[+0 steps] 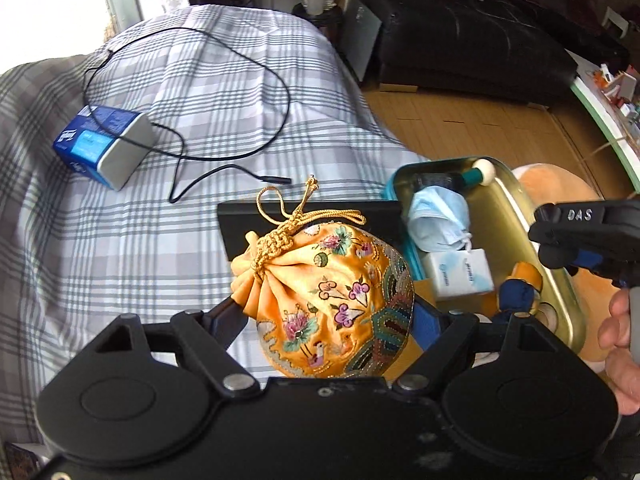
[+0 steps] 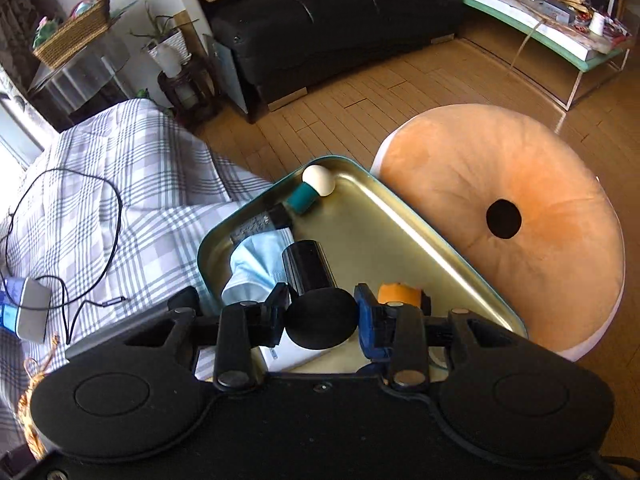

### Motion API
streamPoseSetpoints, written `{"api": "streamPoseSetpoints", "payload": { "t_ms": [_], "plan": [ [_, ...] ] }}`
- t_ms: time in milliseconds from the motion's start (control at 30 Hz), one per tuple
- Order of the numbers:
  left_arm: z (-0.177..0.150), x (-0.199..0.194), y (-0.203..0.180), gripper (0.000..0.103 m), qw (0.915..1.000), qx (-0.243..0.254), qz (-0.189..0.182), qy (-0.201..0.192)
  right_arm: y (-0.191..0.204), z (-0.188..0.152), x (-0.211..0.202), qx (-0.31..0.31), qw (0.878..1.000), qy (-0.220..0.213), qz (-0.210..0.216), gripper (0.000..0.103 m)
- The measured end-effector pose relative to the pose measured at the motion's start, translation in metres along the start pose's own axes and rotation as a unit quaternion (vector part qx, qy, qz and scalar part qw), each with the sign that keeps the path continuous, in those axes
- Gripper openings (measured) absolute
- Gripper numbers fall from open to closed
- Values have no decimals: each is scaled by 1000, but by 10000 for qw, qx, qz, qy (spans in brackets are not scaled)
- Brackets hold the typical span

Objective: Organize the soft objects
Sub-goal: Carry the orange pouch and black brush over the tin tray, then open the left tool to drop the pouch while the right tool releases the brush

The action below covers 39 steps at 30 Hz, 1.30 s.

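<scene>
My left gripper (image 1: 326,312) is shut on an orange embroidered drawstring pouch (image 1: 324,300) with a gold cord, held above the plaid bed next to a gold tin tray (image 1: 516,216). The tray holds a blue face mask (image 1: 438,222), a small white box (image 1: 460,274) and a teal bottle with a white ball cap (image 1: 478,174). My right gripper (image 2: 322,312) is shut on a black ball-headed cylinder (image 2: 316,292) over the same tray (image 2: 400,232). The mask (image 2: 256,268) lies beneath it. The right gripper also shows in the left wrist view (image 1: 580,236).
A blue tissue pack (image 1: 102,146) and a black cable (image 1: 224,120) lie on the plaid bedcover (image 1: 120,240). An orange round cushion (image 2: 508,216) sits right of the tray. A black sofa (image 2: 332,12), a plant stand (image 2: 176,64) and a cluttered low table (image 2: 560,12) stand on the wood floor.
</scene>
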State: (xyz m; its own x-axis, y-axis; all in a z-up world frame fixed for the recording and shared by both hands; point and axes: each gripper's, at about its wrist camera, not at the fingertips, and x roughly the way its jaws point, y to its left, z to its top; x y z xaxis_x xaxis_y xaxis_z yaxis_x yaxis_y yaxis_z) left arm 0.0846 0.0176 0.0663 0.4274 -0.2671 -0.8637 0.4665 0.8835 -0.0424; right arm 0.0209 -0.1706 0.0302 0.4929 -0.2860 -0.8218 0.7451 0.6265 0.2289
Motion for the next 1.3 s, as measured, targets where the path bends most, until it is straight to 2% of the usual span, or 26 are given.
{"api": "streamPoseSetpoints", "payload": {
  "t_ms": [167, 367, 600, 700, 767, 933, 1300],
  "plan": [
    [1, 11, -49, 82, 9987, 429, -260, 43, -30, 12, -2, 586, 9983, -58, 0, 37],
    [-5, 42, -98, 82, 9950, 831, -479, 276, -53, 20, -5, 901, 9958, -172, -23, 37],
    [-6, 73, -123, 82, 9924, 1012, -531, 462, -61, 28, -1, 997, 9949, -158, 8, 37],
    [-2, 82, -128, 84, 9916, 1081, -532, 469, -66, 31, -1, 1098, 9938, -169, 29, 37],
    [-1, 85, -130, 90, 9915, 1103, -532, 441, -68, 33, -2, 1149, 9932, -184, 55, 37],
    [-1, 88, -129, 92, 9914, 1175, -417, 400, -68, 34, 3, 1164, 9931, -112, 83, 37],
    [-17, 78, -96, 92, 9953, 741, -292, 551, -52, 32, 11, 893, 9959, 58, 145, 39]
  ]
}}
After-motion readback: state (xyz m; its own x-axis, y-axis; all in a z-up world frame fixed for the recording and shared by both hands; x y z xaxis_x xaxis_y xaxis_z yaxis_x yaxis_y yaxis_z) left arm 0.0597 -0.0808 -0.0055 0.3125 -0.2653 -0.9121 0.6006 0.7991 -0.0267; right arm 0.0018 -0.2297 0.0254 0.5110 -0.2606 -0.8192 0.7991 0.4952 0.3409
